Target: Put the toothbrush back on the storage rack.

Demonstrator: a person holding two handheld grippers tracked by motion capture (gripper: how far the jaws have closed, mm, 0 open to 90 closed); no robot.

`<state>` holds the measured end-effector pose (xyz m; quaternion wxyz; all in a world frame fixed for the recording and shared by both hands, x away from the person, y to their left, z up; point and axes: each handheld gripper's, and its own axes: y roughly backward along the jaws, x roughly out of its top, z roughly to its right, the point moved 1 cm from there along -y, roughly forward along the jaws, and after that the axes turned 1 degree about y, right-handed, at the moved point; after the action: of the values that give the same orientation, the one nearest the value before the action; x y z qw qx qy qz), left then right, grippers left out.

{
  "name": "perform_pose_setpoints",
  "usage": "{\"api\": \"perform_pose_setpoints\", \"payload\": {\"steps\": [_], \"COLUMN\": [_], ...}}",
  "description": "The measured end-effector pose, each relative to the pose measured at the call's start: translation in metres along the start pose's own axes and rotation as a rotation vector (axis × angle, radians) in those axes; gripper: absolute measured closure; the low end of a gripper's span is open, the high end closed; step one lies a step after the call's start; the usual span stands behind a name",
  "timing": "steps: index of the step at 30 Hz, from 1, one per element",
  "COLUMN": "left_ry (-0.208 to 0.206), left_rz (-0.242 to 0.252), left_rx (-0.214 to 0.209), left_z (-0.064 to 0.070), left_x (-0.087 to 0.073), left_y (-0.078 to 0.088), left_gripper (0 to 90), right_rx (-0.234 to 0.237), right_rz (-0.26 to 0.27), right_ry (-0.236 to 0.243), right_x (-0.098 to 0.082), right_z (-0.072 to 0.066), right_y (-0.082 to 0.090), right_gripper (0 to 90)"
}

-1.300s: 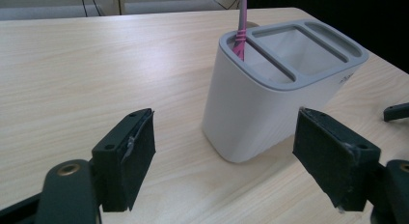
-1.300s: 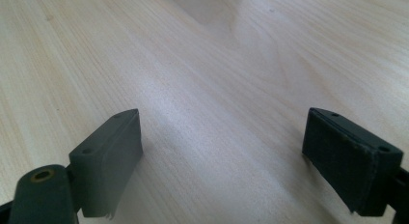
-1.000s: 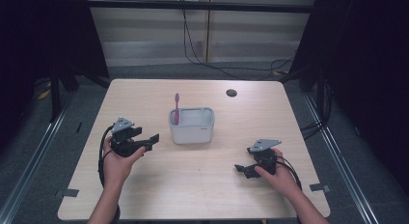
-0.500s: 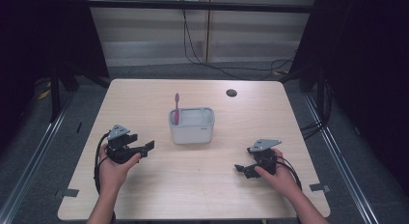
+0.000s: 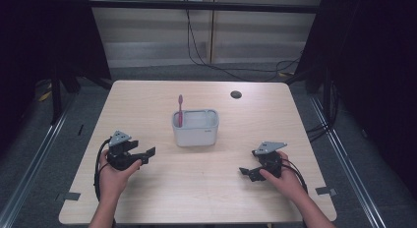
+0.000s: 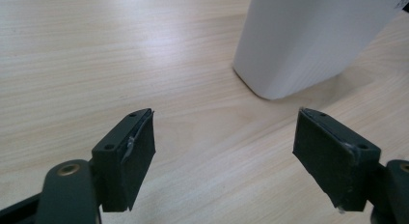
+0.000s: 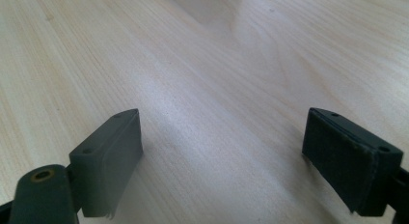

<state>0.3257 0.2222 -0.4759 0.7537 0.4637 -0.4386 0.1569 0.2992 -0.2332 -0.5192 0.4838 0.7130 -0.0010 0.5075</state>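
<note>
While both tongs rest low over table (image 5: pixel 206 188), jaws spread wide, nothing held. Left tongs (image 5: pixel 142 156) — white tub (image 5: pixel 195 128) just ahead and right of jaws, near, not touching; tub corner (image 6: pixel 308 40) looms past right jaw. Pink toothbrush (image 5: pixel 180 109) upright in tub's left end. Right tongs (image 5: pixel 248 172) — tub well apart, bare wood between jaws.

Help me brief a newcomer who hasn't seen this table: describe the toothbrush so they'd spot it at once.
Near the middle of the wooden table stands a white rectangular container. The toothbrush stands upright in its back left corner, head above the rim. It is the one pink thing there.
</note>
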Motion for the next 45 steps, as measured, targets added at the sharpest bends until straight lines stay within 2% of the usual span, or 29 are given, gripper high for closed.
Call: {"api": "perform_pose_setpoints", "payload": {"steps": [7,14,21,31,39,41,45], "left_ry": [-0.009,-0.025,-0.042,-0.050,-0.068,-0.088,-0.090], "left_rz": [-0.004,-0.026,-0.055,-0.086,-0.101,-0.116,-0.119], "left_rx": [0.007,0.015,0.000,0.013,0.013,0.013,0.015], "left_z": [-0.003,-0.006,-0.007,-0.010,-0.009,-0.010,-0.010], "left_x": [-0.003,-0.010,-0.017,-0.025,-0.028,-0.029,-0.030], "left_y": [0.001,0.002,0.001,0.000,-0.002,-0.003,-0.004], "left_gripper": [22.5,22.6,22.6,22.6,22.4,22.2,21.9], "right_rx": [0.000,0.000,0.000,0.000,0.000,0.000,0.000], "right_rz": [0.000,0.000,0.000,0.000,0.000,0.000,0.000], "right_ry": [0.000,-0.001,-0.001,0.000,0.000,0.000,0.000], "right_x": [0.000,0.000,0.000,0.000,0.000,0.000,0.000], "right_z": [0.000,0.000,0.000,0.000,0.000,0.000,0.000], "right_y": [0.000,0.000,0.000,0.000,0.000,0.000,0.000], "right_gripper": [13.3,13.3,13.3,13.3,13.3,13.3,13.3]}}
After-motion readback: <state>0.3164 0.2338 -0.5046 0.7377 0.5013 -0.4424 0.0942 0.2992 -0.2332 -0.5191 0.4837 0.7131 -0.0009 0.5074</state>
